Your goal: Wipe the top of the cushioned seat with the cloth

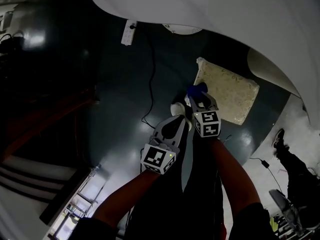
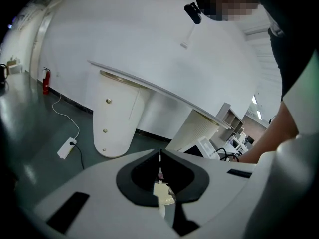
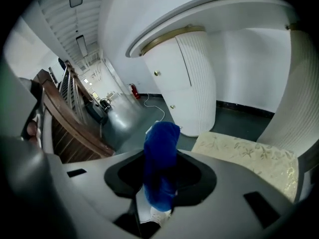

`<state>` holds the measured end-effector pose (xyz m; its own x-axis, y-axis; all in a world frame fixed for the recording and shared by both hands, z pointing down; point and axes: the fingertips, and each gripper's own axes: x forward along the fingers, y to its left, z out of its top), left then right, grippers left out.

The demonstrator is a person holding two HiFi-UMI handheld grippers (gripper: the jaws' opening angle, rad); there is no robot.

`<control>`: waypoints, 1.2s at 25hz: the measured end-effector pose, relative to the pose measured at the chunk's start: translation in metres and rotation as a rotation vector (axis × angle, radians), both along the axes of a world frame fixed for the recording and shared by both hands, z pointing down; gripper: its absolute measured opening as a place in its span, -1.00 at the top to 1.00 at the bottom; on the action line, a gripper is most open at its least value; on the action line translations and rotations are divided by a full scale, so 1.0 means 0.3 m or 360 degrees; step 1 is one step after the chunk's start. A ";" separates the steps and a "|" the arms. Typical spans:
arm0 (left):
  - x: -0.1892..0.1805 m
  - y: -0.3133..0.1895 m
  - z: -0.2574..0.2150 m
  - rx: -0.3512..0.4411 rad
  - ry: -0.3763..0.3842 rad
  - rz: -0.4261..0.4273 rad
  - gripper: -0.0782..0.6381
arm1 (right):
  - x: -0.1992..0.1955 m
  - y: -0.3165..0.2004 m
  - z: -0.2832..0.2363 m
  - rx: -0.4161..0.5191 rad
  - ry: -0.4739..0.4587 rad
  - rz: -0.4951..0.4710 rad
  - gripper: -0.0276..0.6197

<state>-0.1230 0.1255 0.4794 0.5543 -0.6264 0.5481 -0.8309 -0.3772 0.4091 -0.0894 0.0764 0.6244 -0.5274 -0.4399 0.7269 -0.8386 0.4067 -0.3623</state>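
**Q:** so where did the cloth end up?

**A:** My right tongs [image 3: 159, 180] were clamped on the blue cloth [image 3: 161, 148], bunched up just beside the cushioned seat's [image 1: 227, 91] edge, down on the floor [image 1: 125, 84]. Couldn't tell if it touched.

**Q:** left side?

**A:** Left tongs [image 2: 159, 158] were pinched fully together on nothing, close by the right.

White power strip [image 1: 129, 32], black cord [image 1: 152, 74], on dark floor [image 1: 120, 89], upper left of head view. Red fire extinguisher [image 2: 45, 80], left edge of left gripper view. Wooden stair rail [image 3: 70, 123], left of right gripper view.
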 end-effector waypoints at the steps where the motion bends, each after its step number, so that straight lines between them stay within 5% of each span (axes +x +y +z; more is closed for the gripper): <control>1: -0.016 -0.001 0.006 0.0002 -0.0003 -0.0006 0.72 | -0.017 0.011 0.021 -0.0015 0.0019 -0.0014 0.43; 7: -0.125 -0.037 0.052 0.0007 -0.0030 -0.0087 0.72 | -0.074 0.093 0.170 -0.0150 0.0074 -0.0048 0.43; 13: -0.154 -0.042 0.072 0.0001 -0.0037 -0.0022 0.72 | -0.072 0.176 0.292 -0.0308 0.0074 0.0013 0.43; 30: -0.057 0.012 0.142 -0.0093 0.0033 0.0037 0.72 | -0.027 0.173 0.306 -0.0225 0.0133 0.0173 0.45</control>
<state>-0.1400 0.1290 0.5218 0.5799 -0.5803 0.5719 -0.8133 -0.3714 0.4479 -0.0975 0.1284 0.7161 -0.4177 -0.3812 0.8247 -0.9043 0.2622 -0.3368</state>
